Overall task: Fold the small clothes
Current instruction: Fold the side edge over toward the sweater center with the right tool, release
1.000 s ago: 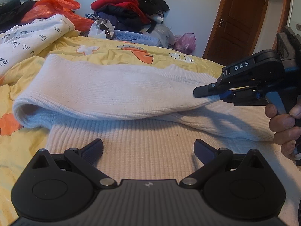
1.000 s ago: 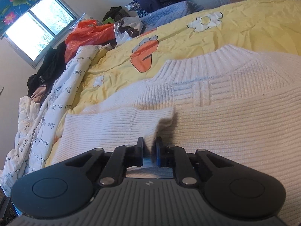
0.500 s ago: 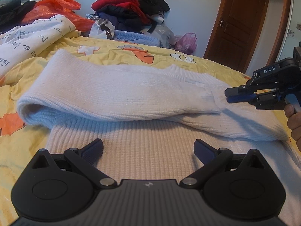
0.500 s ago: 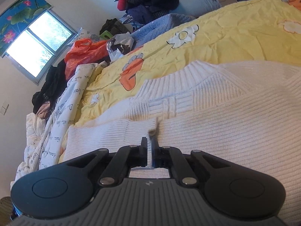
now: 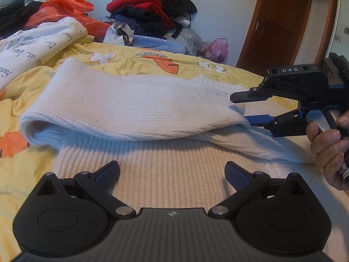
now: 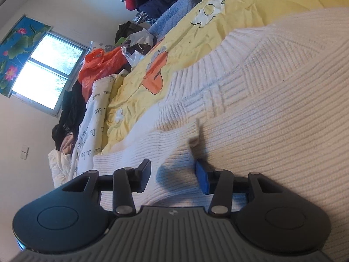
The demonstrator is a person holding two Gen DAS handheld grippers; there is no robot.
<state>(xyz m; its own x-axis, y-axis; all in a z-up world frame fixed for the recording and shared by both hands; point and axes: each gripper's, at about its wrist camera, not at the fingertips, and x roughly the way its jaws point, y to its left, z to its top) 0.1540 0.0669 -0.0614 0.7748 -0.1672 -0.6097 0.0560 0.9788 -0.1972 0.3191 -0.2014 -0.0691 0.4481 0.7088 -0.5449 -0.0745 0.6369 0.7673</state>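
Observation:
A white knitted sweater (image 5: 165, 174) lies flat on the yellow bedsheet (image 5: 32, 163). One sleeve (image 5: 130, 109) is folded across its body, with the cuff at the right. My left gripper (image 5: 172, 172) is open and empty, low over the sweater's ribbed body. My right gripper (image 5: 240, 107) is open, with its jaws above and below the sleeve cuff. In the right wrist view the right gripper (image 6: 173, 174) is open with the cuff (image 6: 181, 159) lying between the jaws, and the sweater's collar (image 6: 218, 52) is ahead.
A pile of dark and red clothes (image 5: 150, 11) sits at the bed's far side with an orange plastic bag (image 5: 65, 8). A white printed quilt (image 5: 32, 48) lies at the left. A wooden door (image 5: 281, 21) stands at the right. A window (image 6: 45, 69) is on the far wall.
My right gripper was shut on the sleeve cuff and carried it right across the sweater. It has now opened and let the cuff go. My left gripper has not moved.

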